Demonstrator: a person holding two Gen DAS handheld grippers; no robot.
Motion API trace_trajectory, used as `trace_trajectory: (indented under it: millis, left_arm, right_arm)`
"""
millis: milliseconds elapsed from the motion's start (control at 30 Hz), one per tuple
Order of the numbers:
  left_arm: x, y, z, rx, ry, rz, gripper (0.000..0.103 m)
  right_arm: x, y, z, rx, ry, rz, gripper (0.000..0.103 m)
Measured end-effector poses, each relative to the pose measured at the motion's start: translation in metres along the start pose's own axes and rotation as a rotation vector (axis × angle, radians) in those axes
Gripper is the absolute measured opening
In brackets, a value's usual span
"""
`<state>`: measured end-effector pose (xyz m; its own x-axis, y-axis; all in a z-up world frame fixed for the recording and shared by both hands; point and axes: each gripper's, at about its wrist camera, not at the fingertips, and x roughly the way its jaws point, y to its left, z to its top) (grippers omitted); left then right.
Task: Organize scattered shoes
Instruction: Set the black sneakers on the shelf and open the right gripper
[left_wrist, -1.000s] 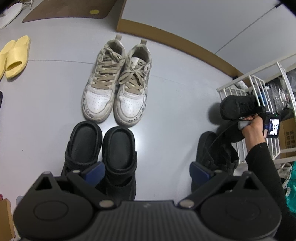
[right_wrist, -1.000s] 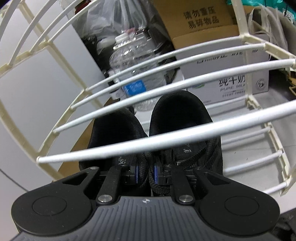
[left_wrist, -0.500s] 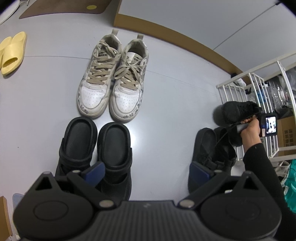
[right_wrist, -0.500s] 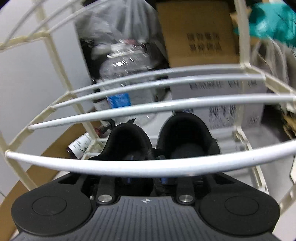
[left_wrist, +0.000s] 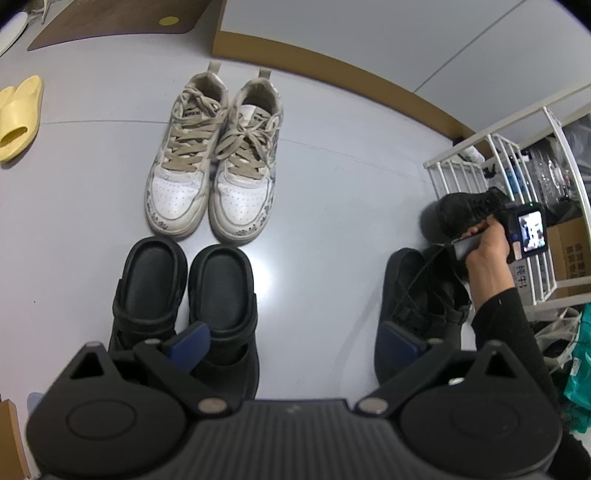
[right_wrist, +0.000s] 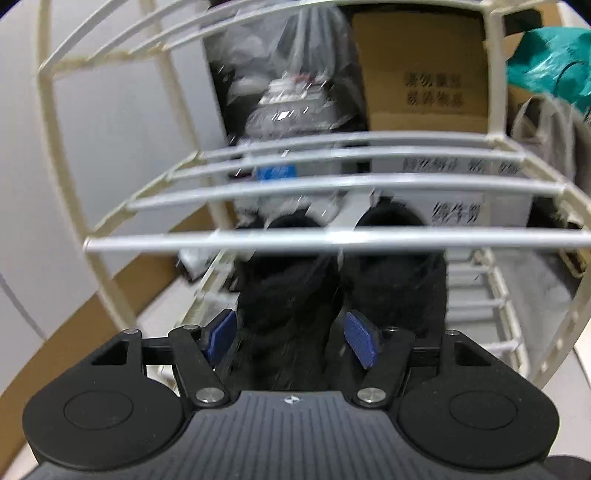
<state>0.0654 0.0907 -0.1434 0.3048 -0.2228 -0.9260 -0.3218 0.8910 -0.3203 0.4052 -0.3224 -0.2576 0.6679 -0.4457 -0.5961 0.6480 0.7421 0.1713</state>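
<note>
A pair of black sneakers (right_wrist: 395, 273) rests on the lower shelf of a white wire shoe rack (right_wrist: 332, 236). My right gripper (right_wrist: 290, 338) is just behind their heels. Its jaws are opening, and the blue pads (right_wrist: 221, 332) stand off the left sneaker's heel without pressing on it. In the left wrist view a hand (left_wrist: 487, 251) holds that gripper at the rack (left_wrist: 480, 173). My left gripper (left_wrist: 291, 339) hangs open and empty over the floor. Black clogs (left_wrist: 184, 295) lie by its left pad and black sandals (left_wrist: 417, 295) by its right. White sneakers (left_wrist: 214, 155) stand paired beyond the clogs.
Yellow slippers (left_wrist: 18, 118) lie at the far left of the grey floor. Behind the rack are cardboard boxes (right_wrist: 424, 74), a plastic-wrapped bundle (right_wrist: 291, 92) and a green bag (right_wrist: 554, 62). A brown skirting board (left_wrist: 332, 70) runs along the wall.
My right gripper's jaws have opened off the black sneakers, which now rest on the rack's lower shelf, and it has drawn back a little. The left gripper has hardly moved.
</note>
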Motion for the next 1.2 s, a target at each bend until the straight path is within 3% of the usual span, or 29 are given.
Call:
trace_trajectory:
  millis: [33, 100, 167, 367, 433, 567, 733, 833, 933, 1200]
  left_arm:
    - [0.001, 0.001, -0.001, 0.000, 0.003, 0.002, 0.099]
    - [0.001, 0.002, -0.001, -0.002, 0.004, 0.002, 0.099]
    - [0.001, 0.003, 0.000, -0.010, 0.006, 0.002, 0.099]
    - [0.004, 0.002, 0.002, -0.007, 0.013, -0.008, 0.099]
    - [0.004, 0.002, 0.002, -0.007, 0.011, -0.006, 0.099]
    - [0.000, 0.004, 0.002, -0.017, 0.000, -0.021, 0.099]
    - [-0.016, 0.006, -0.001, 0.015, -0.064, 0.032, 0.099]
    - [-0.032, 0.011, -0.004, -0.005, -0.102, 0.021, 0.099]
    - [-0.050, 0.008, -0.010, 0.025, -0.147, 0.011, 0.099]
    - [-0.067, 0.001, -0.020, 0.078, -0.174, -0.005, 0.099]
  right_arm:
    - [0.005, -0.001, -0.003, -0.006, 0.025, -0.017, 0.069]
    - [0.014, -0.007, -0.004, -0.009, 0.047, -0.019, 0.055]
    - [0.021, -0.012, -0.002, -0.029, 0.060, 0.007, 0.051]
    - [0.029, -0.016, 0.002, -0.028, 0.069, 0.034, 0.047]
    - [0.023, -0.013, 0.001, -0.015, 0.065, 0.028, 0.047]
    - [0.011, -0.003, -0.003, -0.030, 0.070, 0.018, 0.068]
    - [-0.016, 0.010, 0.006, -0.089, 0.135, 0.068, 0.068]
    - [-0.037, 0.009, 0.021, -0.076, 0.199, 0.097, 0.068]
    - [-0.066, 0.012, 0.035, -0.139, 0.210, 0.095, 0.068]
    - [-0.145, 0.002, 0.066, -0.268, 0.257, 0.139, 0.069]
